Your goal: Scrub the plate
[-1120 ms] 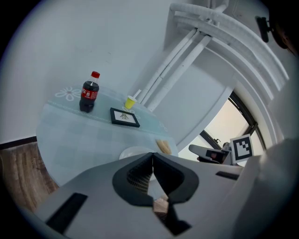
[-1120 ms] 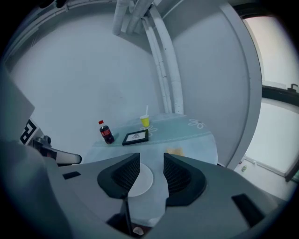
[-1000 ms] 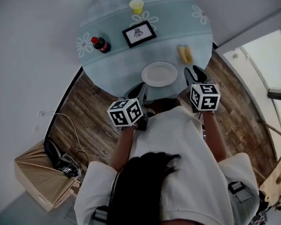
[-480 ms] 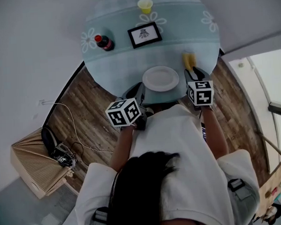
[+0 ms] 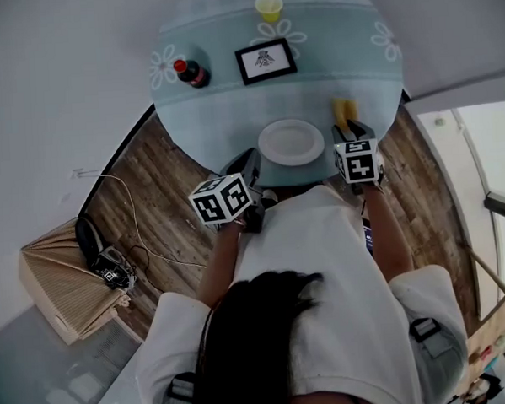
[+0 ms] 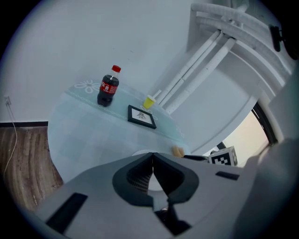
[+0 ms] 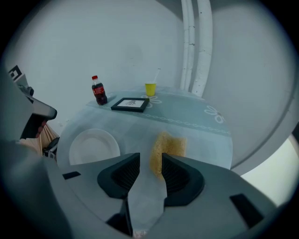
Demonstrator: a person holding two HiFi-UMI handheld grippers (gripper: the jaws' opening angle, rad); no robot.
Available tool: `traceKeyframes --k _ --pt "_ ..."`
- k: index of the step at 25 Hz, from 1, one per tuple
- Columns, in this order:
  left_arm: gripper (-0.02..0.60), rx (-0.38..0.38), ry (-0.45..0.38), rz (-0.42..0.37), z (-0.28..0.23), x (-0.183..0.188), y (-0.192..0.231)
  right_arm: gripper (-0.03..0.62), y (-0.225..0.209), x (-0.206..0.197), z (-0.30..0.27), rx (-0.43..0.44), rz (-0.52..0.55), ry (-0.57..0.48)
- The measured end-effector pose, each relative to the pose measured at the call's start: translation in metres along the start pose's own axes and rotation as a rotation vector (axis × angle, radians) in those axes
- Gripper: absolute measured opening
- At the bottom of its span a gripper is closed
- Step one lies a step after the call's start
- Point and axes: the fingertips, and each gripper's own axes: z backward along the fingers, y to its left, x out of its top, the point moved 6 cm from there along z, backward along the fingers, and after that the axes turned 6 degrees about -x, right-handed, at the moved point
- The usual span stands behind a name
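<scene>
Sponge (image 7: 168, 144) lies on the counter (image 5: 223, 114) beside the white plate (image 5: 291, 142), so the right gripper (image 7: 148, 172) hangs over it with jaws parted, seemingly to take it for scrubbing, while the left gripper (image 6: 153, 164), jaws pressed together and empty, hovers by the plate's other side.

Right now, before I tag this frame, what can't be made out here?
Plate: left gripper view, nearly all hidden behind the left gripper's shut jaws.
Sponge: right gripper view, near end partly hidden by the right gripper's open jaws; contact unclear.
Picture frame: head view, print too small to read.
Cup: head view, contents too small to tell.
</scene>
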Motion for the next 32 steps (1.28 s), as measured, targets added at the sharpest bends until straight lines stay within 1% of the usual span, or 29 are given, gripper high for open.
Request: traceKeyframes --k 4,10,15,19,22,28,32 --pt "0.009 0.003 0.016 -0.002 -0.003 0.0 0.0 0.14 0.002 -0.006 -0.008 -0.009 0.015 0.043" --pt "0.009 0.017 0.024 0.022 -0.002 -0.001 0.004 0.138 -0.006 -0.013 -0.016 -0.035 -0.023 0.071" --pt "0.009 0.02 0.03 0.03 -0.003 -0.001 0.007 0.089 -0.011 -0.014 -0.018 -0.061 -0.059 0.065" --pt "0.009 0.02 0.029 0.045 -0.003 -0.001 0.01 0.078 -0.012 -0.016 -0.019 -0.076 -0.064 0.053" --pt "0.009 0.023 0.026 0.05 -0.002 0.0 0.012 0.071 -0.013 -0.015 -0.019 -0.082 -0.084 0.067" --pt "0.009 0.025 0.013 0.058 0.002 -0.001 0.015 0.063 -0.012 -0.015 -0.02 -0.105 -0.055 0.066" --pt "0.009 0.022 0.017 0.07 0.004 -0.004 0.017 0.061 -0.011 -0.017 -0.02 -0.109 -0.073 0.061"
